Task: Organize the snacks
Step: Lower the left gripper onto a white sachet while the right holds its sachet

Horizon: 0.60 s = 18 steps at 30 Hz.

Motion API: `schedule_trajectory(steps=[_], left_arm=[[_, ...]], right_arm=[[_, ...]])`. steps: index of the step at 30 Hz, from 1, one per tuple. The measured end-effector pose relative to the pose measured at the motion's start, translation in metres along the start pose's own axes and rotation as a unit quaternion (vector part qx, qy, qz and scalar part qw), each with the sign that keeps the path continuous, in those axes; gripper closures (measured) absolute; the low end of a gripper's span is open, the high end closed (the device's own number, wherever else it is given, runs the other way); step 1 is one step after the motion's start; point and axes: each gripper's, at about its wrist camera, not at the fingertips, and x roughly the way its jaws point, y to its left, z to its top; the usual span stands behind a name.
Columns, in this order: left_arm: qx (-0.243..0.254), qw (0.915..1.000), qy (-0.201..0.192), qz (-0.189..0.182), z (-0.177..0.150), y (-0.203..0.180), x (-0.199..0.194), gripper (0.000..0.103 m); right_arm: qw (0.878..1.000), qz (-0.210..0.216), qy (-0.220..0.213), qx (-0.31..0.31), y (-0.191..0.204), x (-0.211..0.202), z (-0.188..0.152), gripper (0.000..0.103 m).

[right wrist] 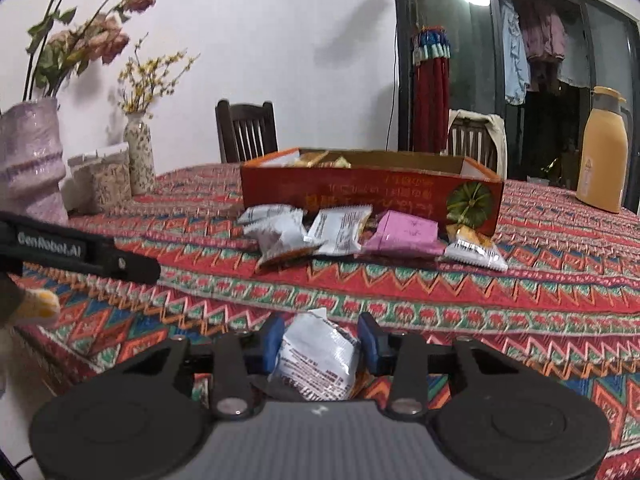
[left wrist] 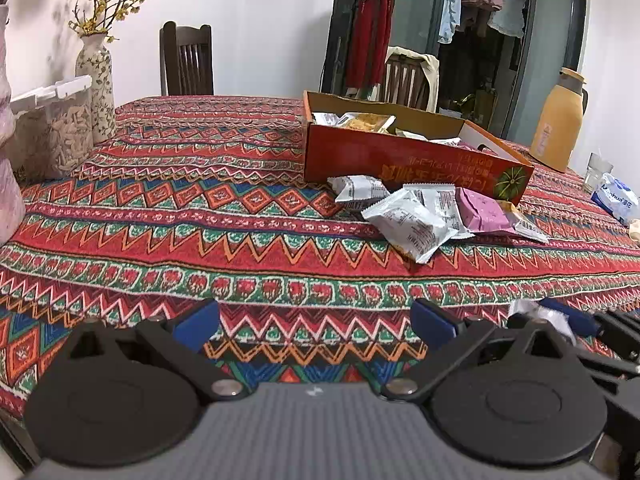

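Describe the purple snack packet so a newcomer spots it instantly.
Find the long red cardboard box on the patterned tablecloth. Loose packets lie in a row before it. The flat purple packet is the only non-white wrapper there, near the box's green pumpkin picture.

Tablecloth [left wrist: 200, 216]: woven cloth, matt, busy printed pattern. Snack box [left wrist: 400, 160]: cardboard, slightly glossy red print. Snack packets [right wrist: 344, 232]: crinkled glossy foil-plastic film. Chair [left wrist: 186, 60]: dark wood. Flask [left wrist: 560, 120]: smooth plastic. Right gripper [right wrist: 320, 340] pads: matt blue.
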Motion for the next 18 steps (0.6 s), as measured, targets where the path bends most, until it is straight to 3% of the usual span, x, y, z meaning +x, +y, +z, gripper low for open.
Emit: schedule_trajectory(steps=[18], left_arm=[[0.025,0.9996,-0.016,-0.001,0.046,-0.045,0.027,0.0]], right_arm=[[0.995,-0.057,-0.073,0.023,-0.067,0.008,0.05,0.063]])
